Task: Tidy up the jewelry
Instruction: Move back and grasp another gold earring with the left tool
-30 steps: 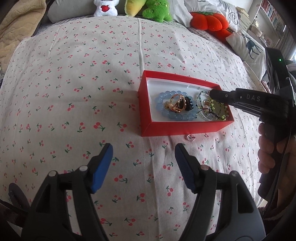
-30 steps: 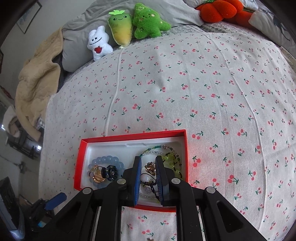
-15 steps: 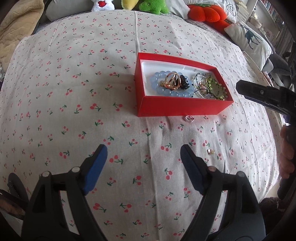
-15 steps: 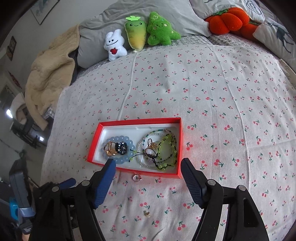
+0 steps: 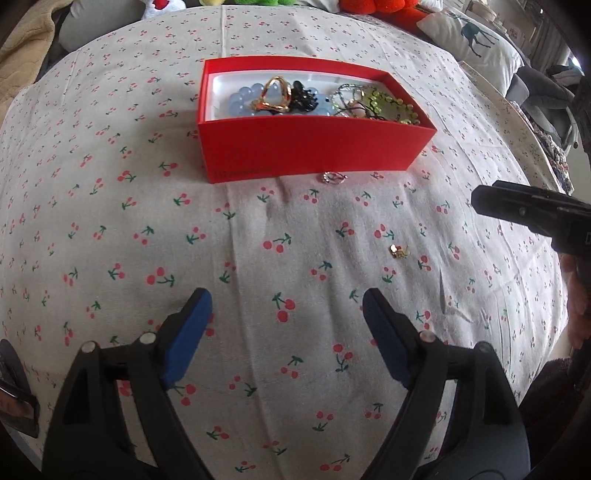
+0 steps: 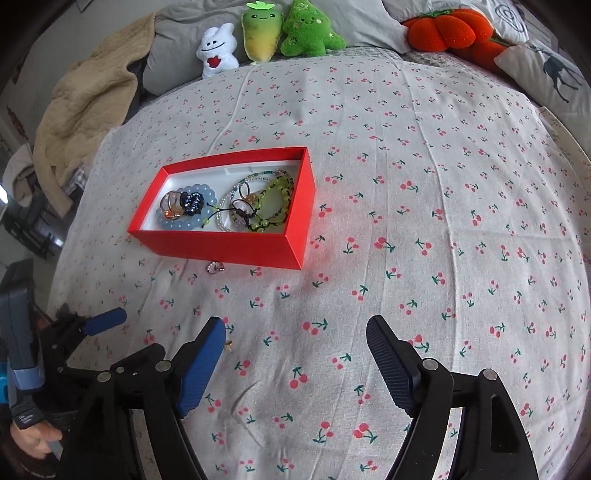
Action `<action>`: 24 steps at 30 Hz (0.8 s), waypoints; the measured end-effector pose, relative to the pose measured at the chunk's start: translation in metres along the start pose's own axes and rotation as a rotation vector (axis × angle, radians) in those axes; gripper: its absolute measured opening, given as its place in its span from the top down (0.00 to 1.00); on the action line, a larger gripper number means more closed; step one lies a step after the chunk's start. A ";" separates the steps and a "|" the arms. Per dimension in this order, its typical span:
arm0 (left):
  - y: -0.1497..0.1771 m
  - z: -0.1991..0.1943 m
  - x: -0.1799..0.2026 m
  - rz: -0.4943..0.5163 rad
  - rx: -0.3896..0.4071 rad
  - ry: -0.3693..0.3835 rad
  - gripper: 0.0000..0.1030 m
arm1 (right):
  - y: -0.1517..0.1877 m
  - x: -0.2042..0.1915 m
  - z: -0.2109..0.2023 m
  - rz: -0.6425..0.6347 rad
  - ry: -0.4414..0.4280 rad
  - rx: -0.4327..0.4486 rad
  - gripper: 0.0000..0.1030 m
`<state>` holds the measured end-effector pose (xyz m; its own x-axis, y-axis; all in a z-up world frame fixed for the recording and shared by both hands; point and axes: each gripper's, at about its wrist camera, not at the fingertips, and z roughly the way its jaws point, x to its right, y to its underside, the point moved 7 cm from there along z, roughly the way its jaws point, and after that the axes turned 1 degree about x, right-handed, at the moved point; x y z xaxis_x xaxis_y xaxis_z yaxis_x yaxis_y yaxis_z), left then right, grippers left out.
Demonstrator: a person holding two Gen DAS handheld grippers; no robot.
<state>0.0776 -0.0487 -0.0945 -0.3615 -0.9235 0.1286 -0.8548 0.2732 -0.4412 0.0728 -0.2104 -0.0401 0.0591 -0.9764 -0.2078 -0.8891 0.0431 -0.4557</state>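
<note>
Left wrist view: the left gripper (image 5: 286, 321) hangs above the cherry-print bedspread (image 5: 110, 206) with its jaws spread wide and nothing between them. The red box (image 5: 314, 147) sits farther away, centre of the bed, open at the top. Inside it lie a blue bead bracelet (image 5: 240, 98), a gold ring (image 5: 275, 94), a black piece (image 5: 303, 98) and green bead strands (image 5: 388, 105), so most of the jewelry appears already collected. A small silver ring (image 5: 333, 177) lies on the cloth just beside the near wall of the box. A small gold earring (image 5: 398, 251) lies nearer, to the right of the jaws. Both loose pieces likely remain to be boxed.

Right wrist view: the right gripper (image 6: 295, 343) also stands wide and empty, near the bed's front edge. The silver ring (image 6: 215, 267) shows below the box (image 6: 236, 243). The gold earring (image 6: 229, 345) lies just beside the left blue pad (image 6: 201, 369), which suggests this gripper is positioned to pick it up. Soft toys (image 6: 273, 33) line the far edge.
</note>
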 end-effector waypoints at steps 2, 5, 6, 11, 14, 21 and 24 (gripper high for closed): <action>0.002 0.001 0.010 0.037 0.007 0.026 0.19 | 0.005 0.010 0.000 0.016 0.009 -0.006 0.22; 0.002 0.000 0.023 0.069 0.031 0.063 0.21 | 0.014 0.024 0.001 0.031 0.027 -0.017 0.22; 0.002 0.001 0.027 0.075 0.032 0.079 0.30 | 0.016 0.028 0.001 0.034 0.034 -0.022 0.22; -0.001 0.009 0.050 0.127 0.027 0.130 0.57 | 0.027 0.045 -0.002 0.039 0.053 -0.034 0.22; -0.006 0.013 0.062 0.135 0.025 0.155 0.62 | 0.031 0.051 -0.004 0.050 0.047 -0.039 0.22; -0.014 0.024 0.073 0.120 0.012 0.147 0.72 | 0.035 0.057 -0.009 0.050 0.040 -0.035 0.22; -0.015 0.026 0.074 0.101 0.011 0.139 0.74 | 0.036 0.059 -0.011 0.052 0.038 -0.034 0.22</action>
<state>0.0735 -0.1279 -0.1015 -0.4941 -0.8450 0.2044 -0.8078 0.3593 -0.4674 0.0395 -0.2686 -0.0592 -0.0038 -0.9804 -0.1970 -0.9053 0.0871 -0.4158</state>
